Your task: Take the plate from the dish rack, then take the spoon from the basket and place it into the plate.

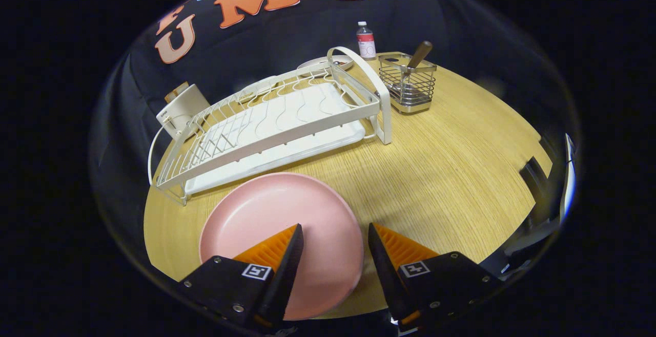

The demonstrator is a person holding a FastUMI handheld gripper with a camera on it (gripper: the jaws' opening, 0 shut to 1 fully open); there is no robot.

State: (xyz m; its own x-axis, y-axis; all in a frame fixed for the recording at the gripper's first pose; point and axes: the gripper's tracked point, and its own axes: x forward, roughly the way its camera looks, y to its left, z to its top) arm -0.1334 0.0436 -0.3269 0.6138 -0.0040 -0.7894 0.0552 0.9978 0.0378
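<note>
Down at the near edge of the round wooden table (451, 173), the gripper (335, 234) hangs with its jaws apart, gripping nothing. The pink plate (277, 224) lies flat on the table under and between the fingers, its right rim reaching towards the right finger, so the plate looks already out of the rack. Just behind it stands the white wire dish rack (266, 122) on its drip tray, with nothing in its slots. Farther back, beside the rack's right end, sits the wire basket (408, 87), the spoon (417, 56) leaning in it with its brown handle sticking up. The next step is likely the spoon: I'd lift clear of the plate, come over the basket from above, and pinch the handle high without nudging the small bottle (365, 41) behind.
</note>
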